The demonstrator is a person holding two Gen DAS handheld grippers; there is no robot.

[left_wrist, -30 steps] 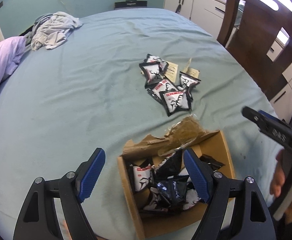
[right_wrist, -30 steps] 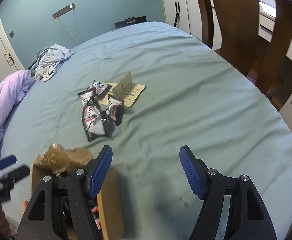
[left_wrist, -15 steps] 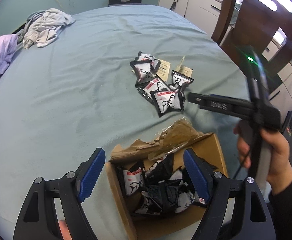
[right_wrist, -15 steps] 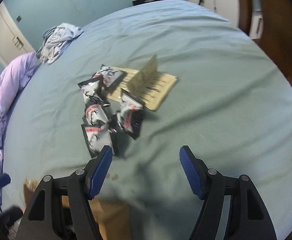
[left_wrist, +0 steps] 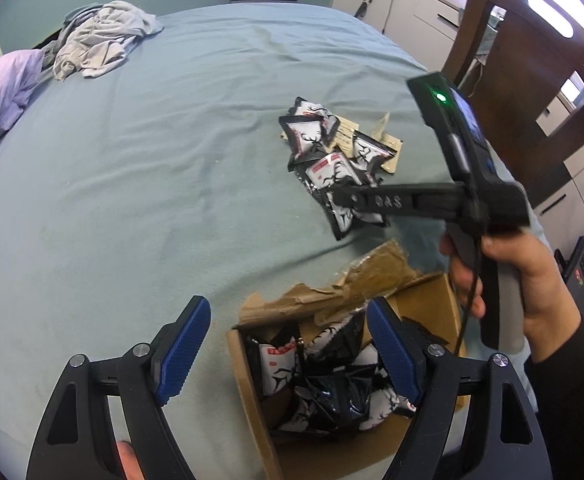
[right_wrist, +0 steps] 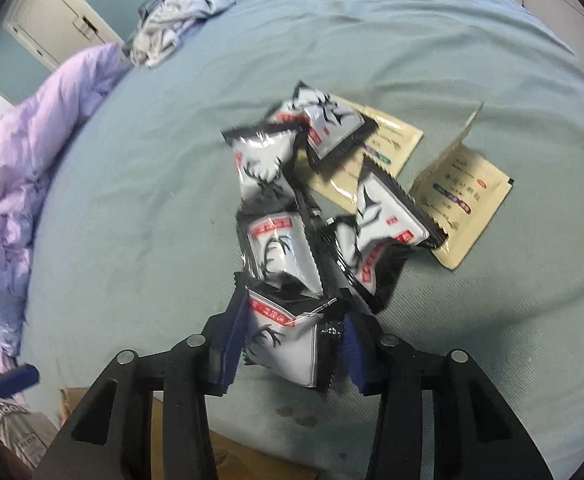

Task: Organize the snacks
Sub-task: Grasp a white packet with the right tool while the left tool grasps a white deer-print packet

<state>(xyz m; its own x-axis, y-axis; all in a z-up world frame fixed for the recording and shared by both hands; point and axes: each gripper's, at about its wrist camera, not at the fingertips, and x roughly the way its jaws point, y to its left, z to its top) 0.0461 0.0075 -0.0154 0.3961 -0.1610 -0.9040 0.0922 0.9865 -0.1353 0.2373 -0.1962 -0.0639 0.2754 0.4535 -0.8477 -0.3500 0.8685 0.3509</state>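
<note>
1. Bedroom. Light blue bed (left_wrist: 172, 168) fills both views; teal wall behind it, crumpled grey clothes (left_wrist: 100, 36) at its far side, lilac duvet (right_wrist: 32, 168) along one edge, dark wooden chair (left_wrist: 532, 72) and white cabinets (left_wrist: 392, 4) off the other.
2. Landmark: the cardboard box (left_wrist: 252, 392) on the bed's near edge. Flaps torn open, black-and-white snack packets (left_wrist: 332, 380) heaped inside.
3. My left gripper (left_wrist: 288, 356) hovers over the box. Jaws spread wide, nothing between them; one blue pad sits over the packets, the other over bare sheet beside the box.
4. Beyond the box, further onto the bed: a loose pile of snack packets (right_wrist: 276, 216) with antler print and red labels, some overlapping.
5. Two beige sachets (right_wrist: 460, 200) lie at the far side of that pile from the box, one partly under the packets, one with a corner flap standing up.
6. My right gripper (right_wrist: 288, 344) is at the box-side end of the pile. Jaws clenched on the nearest packet (right_wrist: 284, 340), blue pads pressing both of its side edges. Frame is motion-blurred there, so I cannot tell whether the packet is lifted off the sheet.
7. In the left wrist view the right gripper's black arm reaches from my right hand (left_wrist: 524, 280) across to the pile; green LED lit on its body.
8. Small brown stains on the sheet between the box and the pile.
</note>
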